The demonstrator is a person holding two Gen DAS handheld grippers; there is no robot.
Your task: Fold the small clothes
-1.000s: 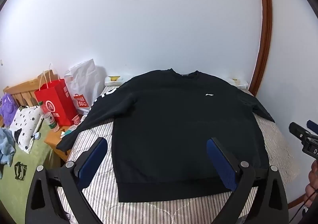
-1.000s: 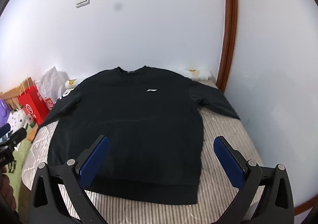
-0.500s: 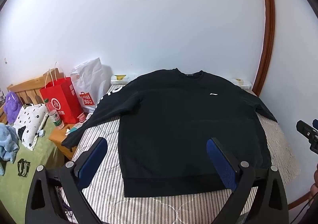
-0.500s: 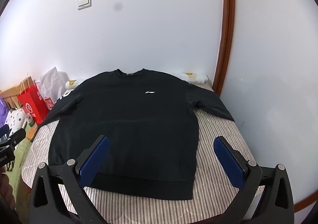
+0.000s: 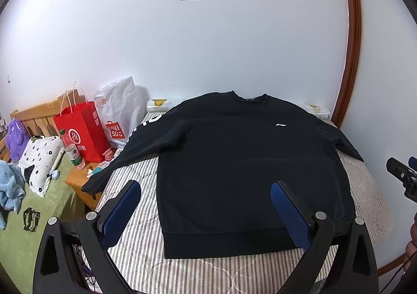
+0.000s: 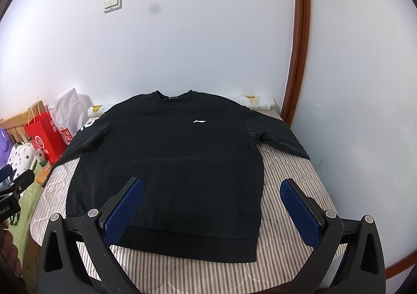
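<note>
A: Where's the garment?

B: My black sweatshirt (image 5: 250,163) lies flat, soft and matte, on the striped quilted bed (image 5: 140,242).

A: Your tools?

B: My left hand-held gripper (image 5: 206,212) and right hand-held gripper (image 6: 212,209) both gape, blue textured pads (image 6: 122,213) apart, grasping nothing.

Home bedroom, striped bed (image 5: 135,176), wooden headboard (image 5: 36,116), shopping bags (image 5: 83,129)

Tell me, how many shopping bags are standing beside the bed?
2. A red paper bag stands on the wooden bedside stand, left of the bed; a white plastic bag leans behind it against the wall. Others may be hidden.
</note>
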